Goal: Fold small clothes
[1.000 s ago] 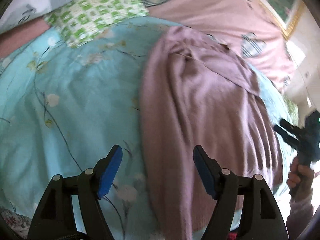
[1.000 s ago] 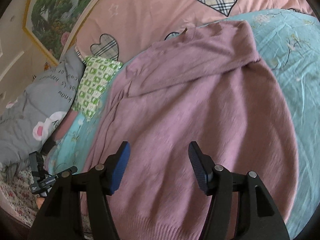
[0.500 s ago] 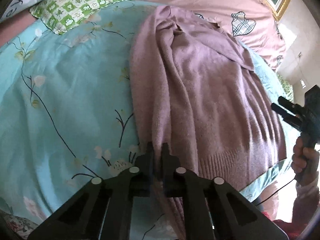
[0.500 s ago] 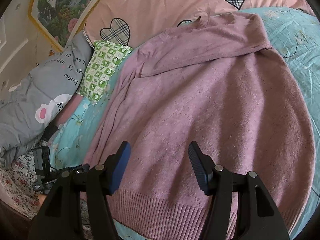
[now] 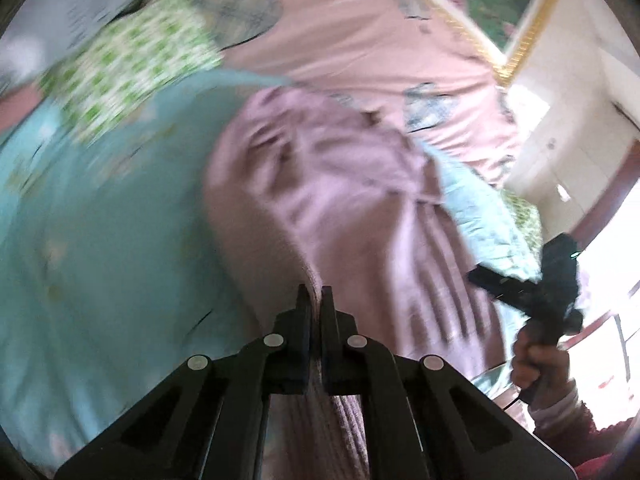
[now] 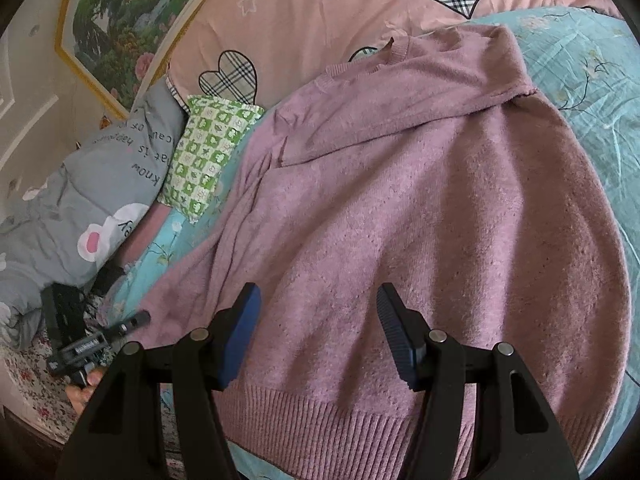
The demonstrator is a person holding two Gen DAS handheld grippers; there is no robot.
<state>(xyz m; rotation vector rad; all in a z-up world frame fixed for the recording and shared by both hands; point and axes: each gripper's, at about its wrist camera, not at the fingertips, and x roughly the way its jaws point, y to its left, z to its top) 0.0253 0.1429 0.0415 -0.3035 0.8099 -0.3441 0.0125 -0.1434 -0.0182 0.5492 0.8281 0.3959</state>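
Note:
A mauve knit sweater [image 6: 420,208] lies spread on a turquoise floral bedspread [image 6: 592,68], one sleeve folded across its chest. My left gripper [image 5: 315,300] is shut on the sweater's [image 5: 344,200] left edge near the hem and lifts it; the left wrist view is blurred by motion. My right gripper [image 6: 318,312] is open and empty, hovering over the lower middle of the sweater above the ribbed hem. The left gripper also shows in the right wrist view [image 6: 100,340] at the sweater's lower left corner. The right gripper also shows in the left wrist view [image 5: 520,288].
A green checked pillow [image 6: 208,148] and a grey quilt [image 6: 80,208] lie at the left. A pink cover with plaid hearts [image 6: 320,12] lies beyond the sweater. A framed painting [image 6: 120,20] hangs on the wall behind.
My left gripper closed on the sweater's left edge and now pulls it up and inward. The right gripper stayed open and shifted slightly nearer the hem.

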